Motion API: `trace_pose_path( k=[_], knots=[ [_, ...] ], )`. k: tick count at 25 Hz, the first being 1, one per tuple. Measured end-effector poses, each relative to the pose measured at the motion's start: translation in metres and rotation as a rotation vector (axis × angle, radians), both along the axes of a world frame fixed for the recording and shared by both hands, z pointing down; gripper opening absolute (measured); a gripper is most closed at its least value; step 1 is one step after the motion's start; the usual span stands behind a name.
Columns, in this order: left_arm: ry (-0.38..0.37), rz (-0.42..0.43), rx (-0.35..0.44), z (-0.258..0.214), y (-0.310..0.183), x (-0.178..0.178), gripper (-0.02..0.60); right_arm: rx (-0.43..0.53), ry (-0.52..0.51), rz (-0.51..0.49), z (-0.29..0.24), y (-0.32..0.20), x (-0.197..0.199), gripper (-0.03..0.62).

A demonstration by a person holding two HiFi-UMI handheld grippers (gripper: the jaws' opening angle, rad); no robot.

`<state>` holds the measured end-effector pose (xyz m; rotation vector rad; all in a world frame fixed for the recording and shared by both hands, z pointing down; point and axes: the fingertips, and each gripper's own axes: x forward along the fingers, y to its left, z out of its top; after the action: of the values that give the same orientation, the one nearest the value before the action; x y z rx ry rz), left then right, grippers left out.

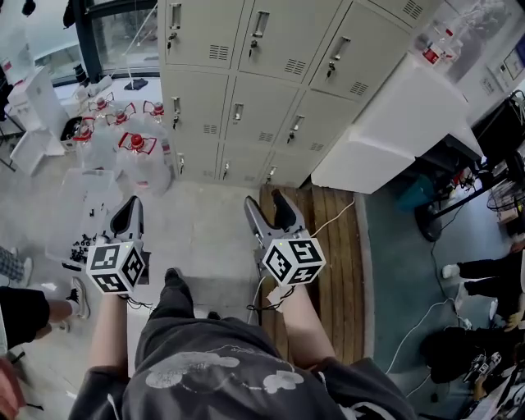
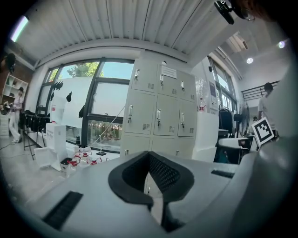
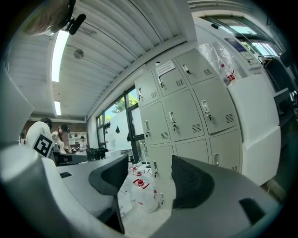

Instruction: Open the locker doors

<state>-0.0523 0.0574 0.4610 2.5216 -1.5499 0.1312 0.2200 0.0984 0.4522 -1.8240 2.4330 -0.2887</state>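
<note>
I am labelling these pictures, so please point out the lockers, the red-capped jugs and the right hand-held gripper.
lockers (image 1: 267, 107), head view, on a middle-row door's face.
red-capped jugs (image 1: 148, 174), head view, on the nearest jug's clear body.
right hand-held gripper (image 3: 150, 172), right gripper view, midway between its open fingertips.

The locker doors (image 1: 262, 82), pale grey metal panels set three across in stacked rows, all stood shut and flush in their upright bank, whose lowest row met the floor (image 1: 205, 221). Each door carried a slim vertical handle (image 1: 259, 25) near its left edge and a small block of louvred vents (image 1: 219, 52) low at its right. What appeared to be a paper notice (image 3: 164, 68) was fixed to one upper door.
</note>
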Motion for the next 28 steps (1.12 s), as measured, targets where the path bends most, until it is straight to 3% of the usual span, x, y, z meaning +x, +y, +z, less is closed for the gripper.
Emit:
trace_pose_path(
  k=[12,22,28],
  knots=[
    [0.019,0.112,0.061,-0.017,-0.173,-0.003,0.008,0.022,0.086,0.083,-0.015,-0.136,-0.012,0.287],
    [0.018,0.2,0.125,-0.053,-0.331,-0.028,0.008,0.063,0.191,0.1,-0.055,-0.293,-0.06,0.285],
    [0.05,0.233,0.159,-0.09,-0.403,-0.045,0.008,0.149,0.198,0.086,-0.105,-0.372,-0.091,0.285]
  ],
)
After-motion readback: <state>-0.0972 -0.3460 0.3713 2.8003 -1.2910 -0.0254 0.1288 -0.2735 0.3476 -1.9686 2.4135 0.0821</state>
